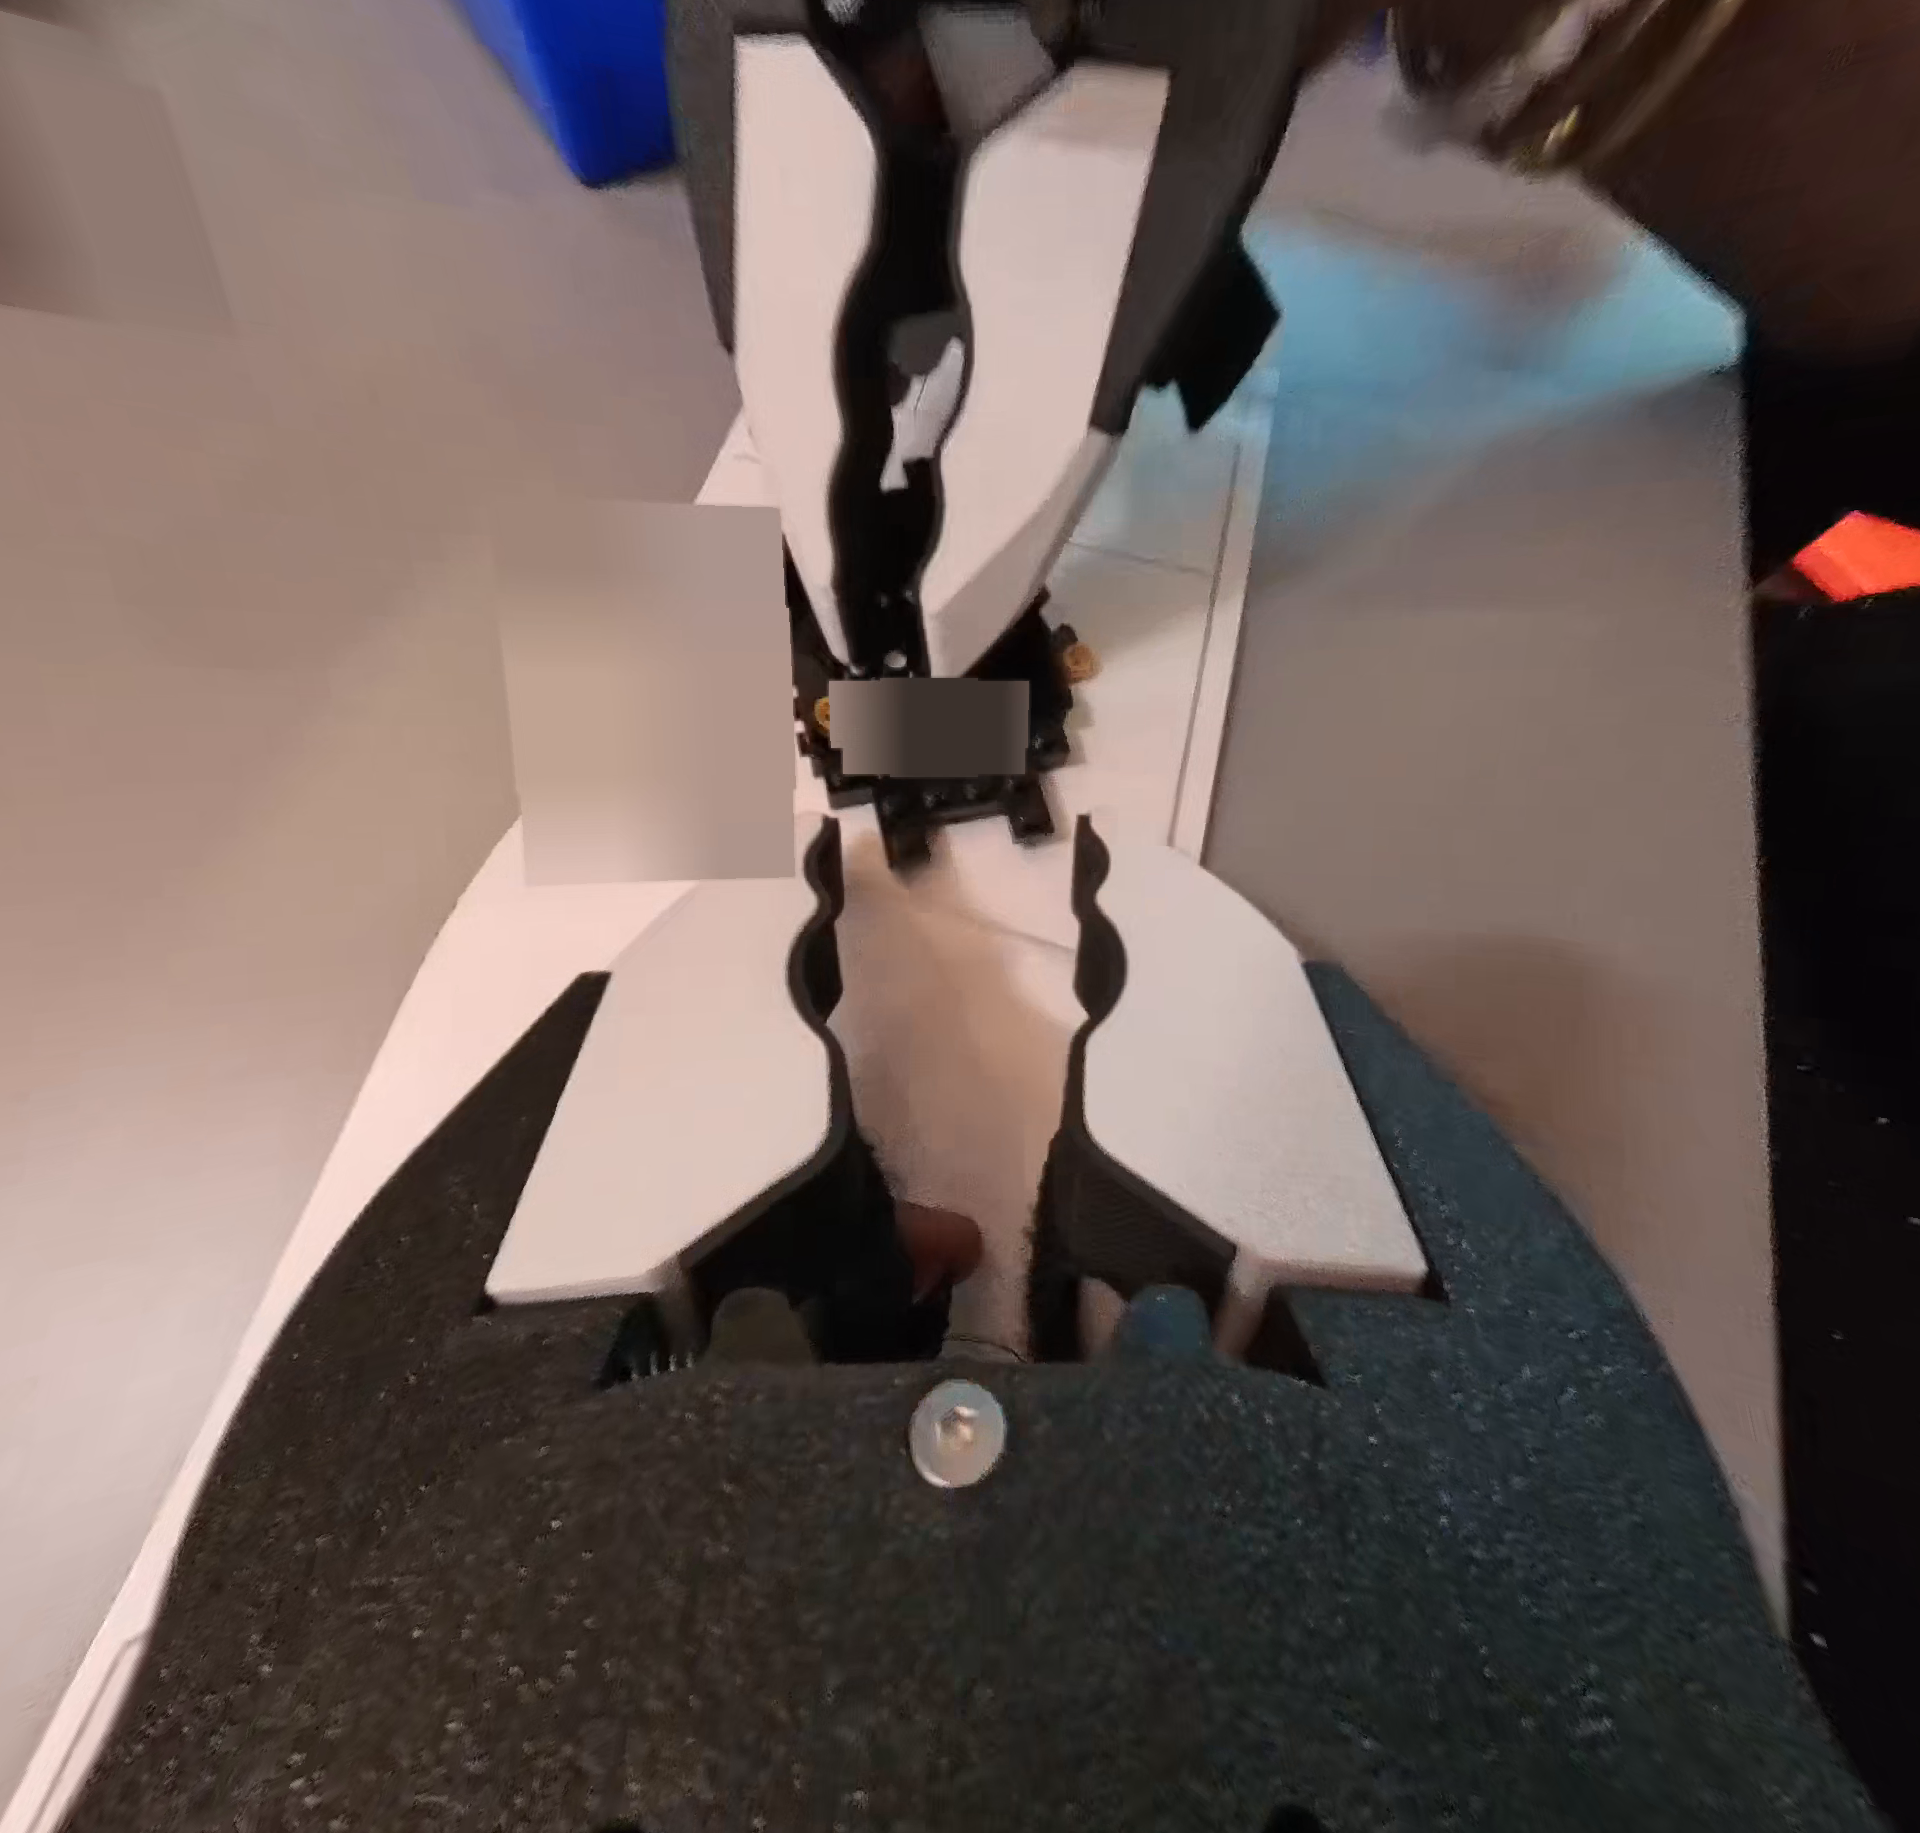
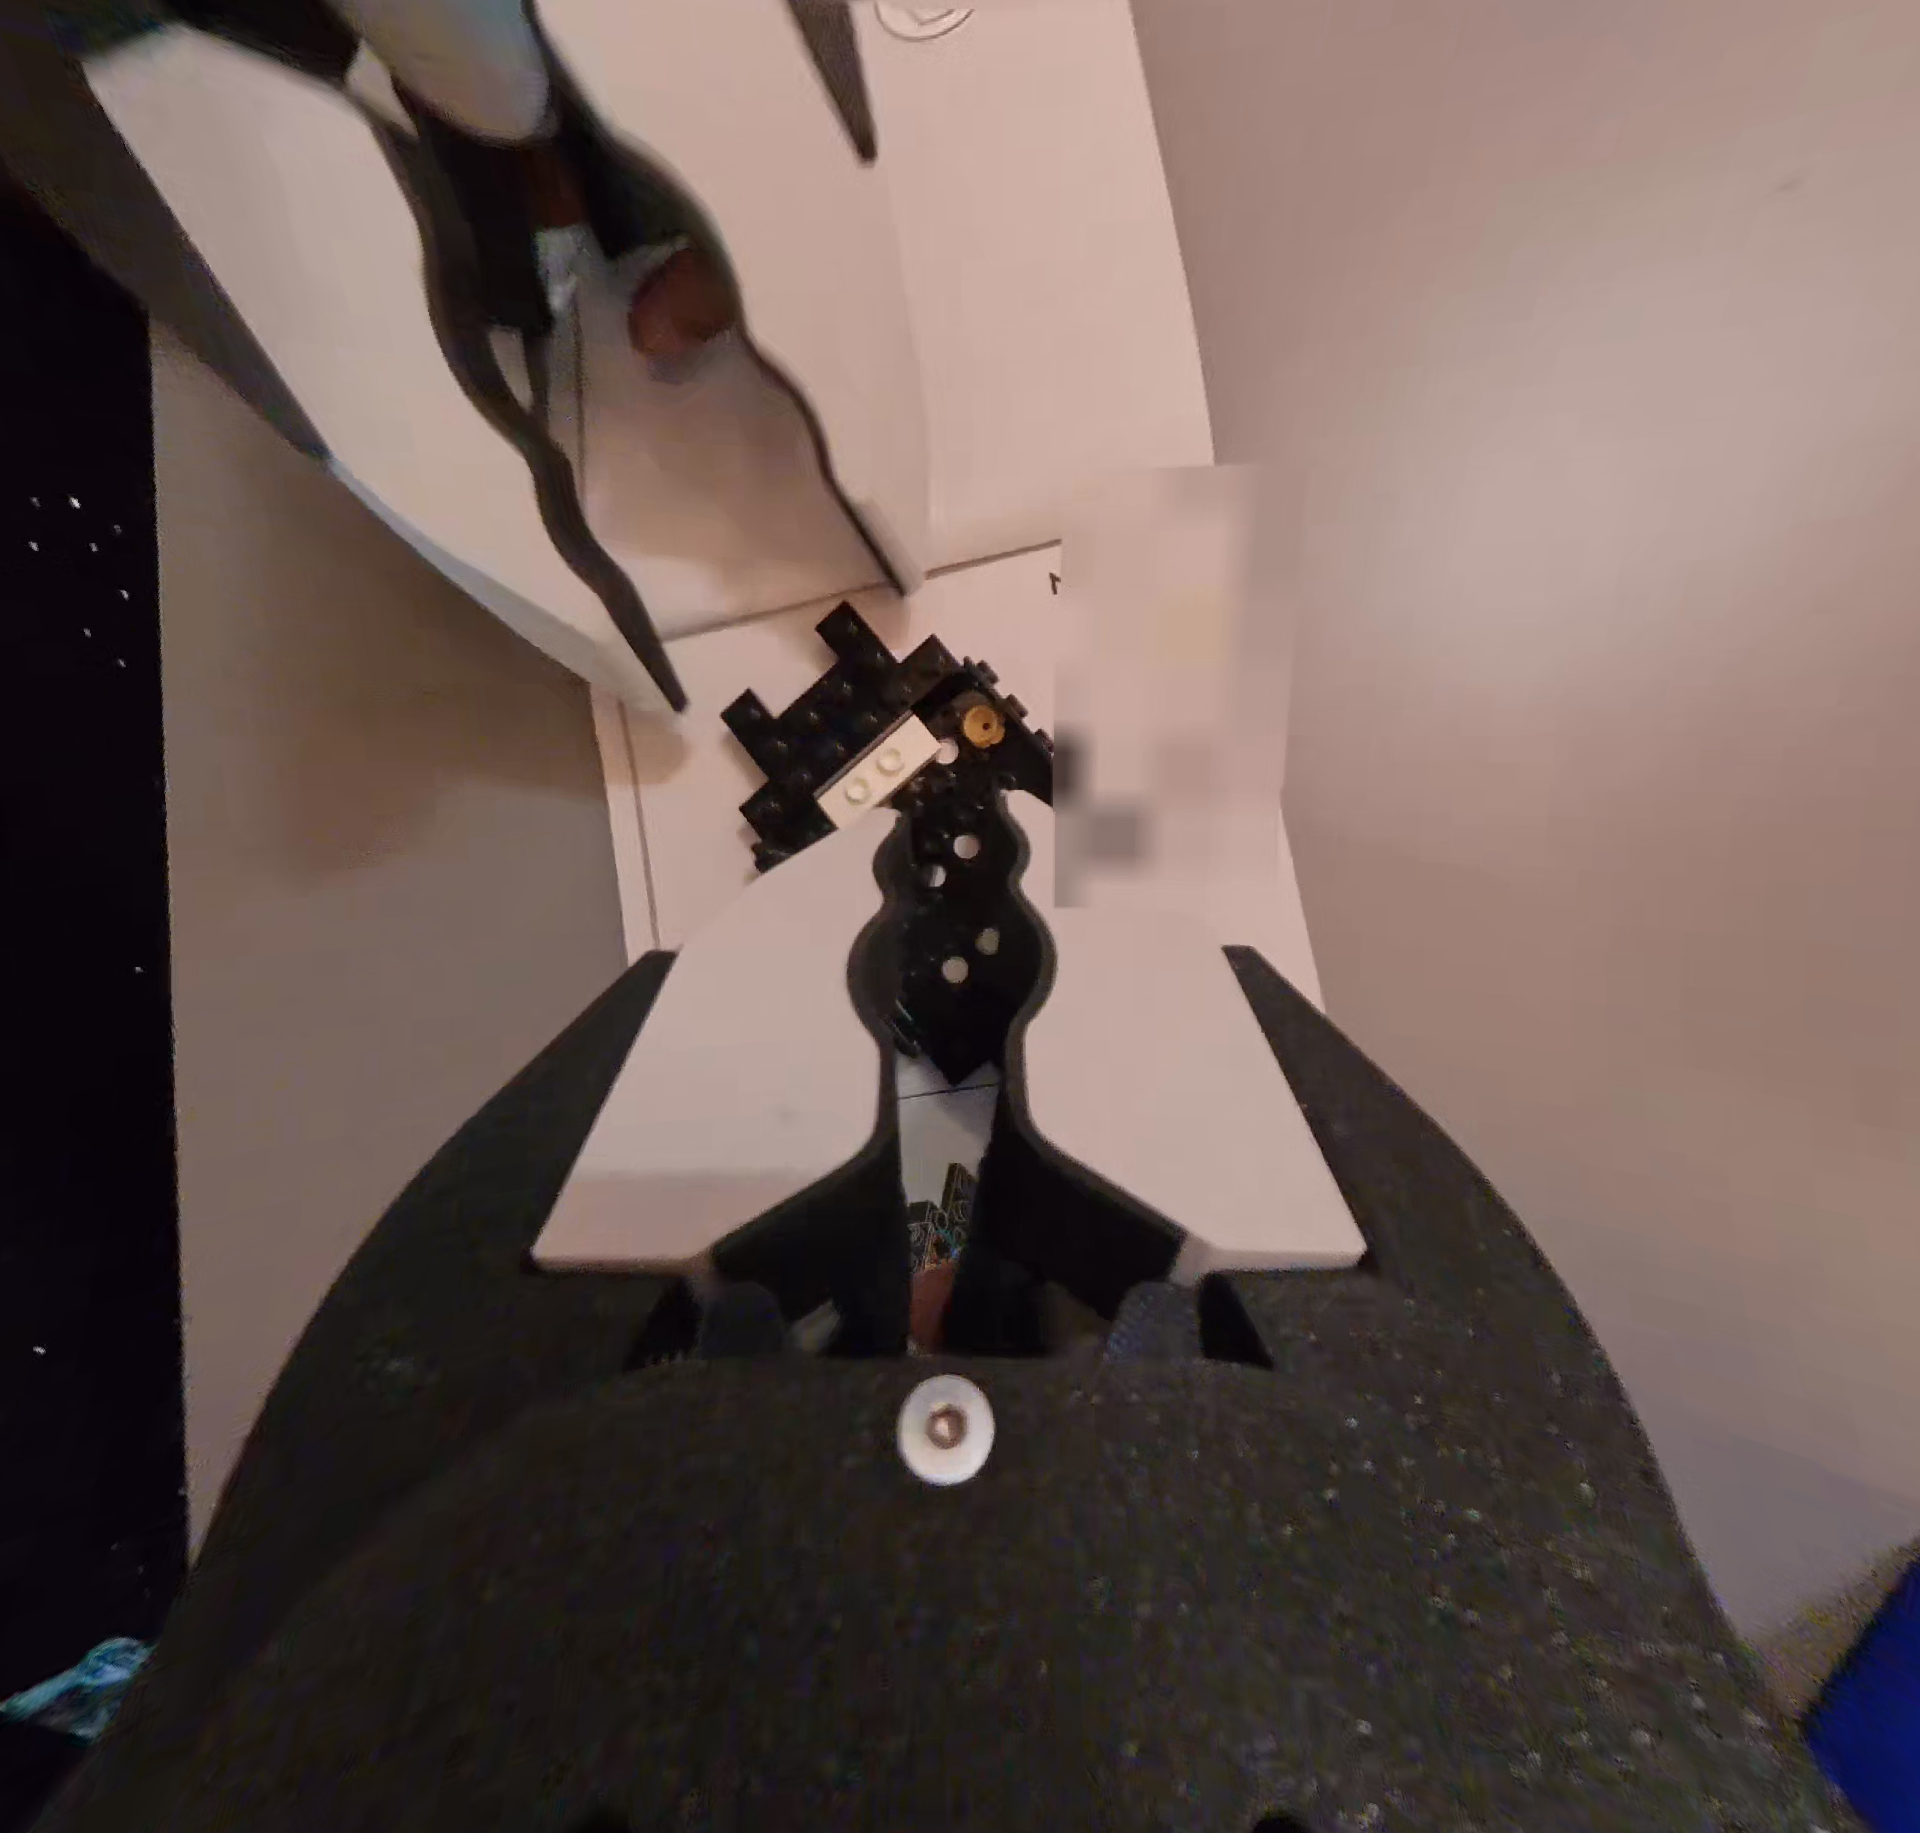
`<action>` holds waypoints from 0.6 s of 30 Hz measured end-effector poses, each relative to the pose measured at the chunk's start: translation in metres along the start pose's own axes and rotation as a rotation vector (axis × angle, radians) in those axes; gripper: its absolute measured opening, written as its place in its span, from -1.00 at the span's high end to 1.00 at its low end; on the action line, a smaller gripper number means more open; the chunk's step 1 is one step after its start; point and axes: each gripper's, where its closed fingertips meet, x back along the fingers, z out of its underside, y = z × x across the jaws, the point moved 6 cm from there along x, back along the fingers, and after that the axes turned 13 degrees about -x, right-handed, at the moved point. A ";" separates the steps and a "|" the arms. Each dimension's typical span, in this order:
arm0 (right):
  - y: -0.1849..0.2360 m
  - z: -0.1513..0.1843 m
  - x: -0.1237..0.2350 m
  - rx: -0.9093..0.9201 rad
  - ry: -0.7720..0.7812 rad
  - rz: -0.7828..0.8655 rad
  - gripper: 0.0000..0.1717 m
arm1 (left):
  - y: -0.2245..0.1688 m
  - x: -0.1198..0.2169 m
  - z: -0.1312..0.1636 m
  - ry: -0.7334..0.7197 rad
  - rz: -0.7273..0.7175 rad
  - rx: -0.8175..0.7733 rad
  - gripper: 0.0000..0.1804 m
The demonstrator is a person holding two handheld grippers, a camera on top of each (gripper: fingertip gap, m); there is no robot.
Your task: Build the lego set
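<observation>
Two tongs meet over a white desk (image 2: 779, 879). Right tongs (image 2: 951, 838) pinch a black brick assembly (image 2: 831, 734) bearing a white brick (image 2: 878, 775) and gold stud (image 2: 982, 725), resting on the desk. Left tongs (image 1: 951, 838) stand spread, just short of it, gripping nothing.

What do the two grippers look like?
Both match. The left gripper and right gripper each have a black, speckled, rough body with a silver screw in the middle. Their fingers are flat and white, with wavy black inner edges. The person wears gold bangles on one wrist.
</observation>
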 end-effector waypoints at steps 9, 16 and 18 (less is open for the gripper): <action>0.009 0.001 0.001 -0.386 -0.167 0.287 0.90 | -0.005 -0.008 0.001 0.051 0.022 -0.029 0.64; 0.017 -0.001 -0.005 -0.465 -0.229 0.244 0.87 | -0.011 -0.009 -0.001 0.049 0.041 -0.058 0.63; 0.015 0.001 -0.005 -0.472 -0.215 0.256 0.88 | -0.011 -0.009 -0.001 0.048 0.044 -0.058 0.63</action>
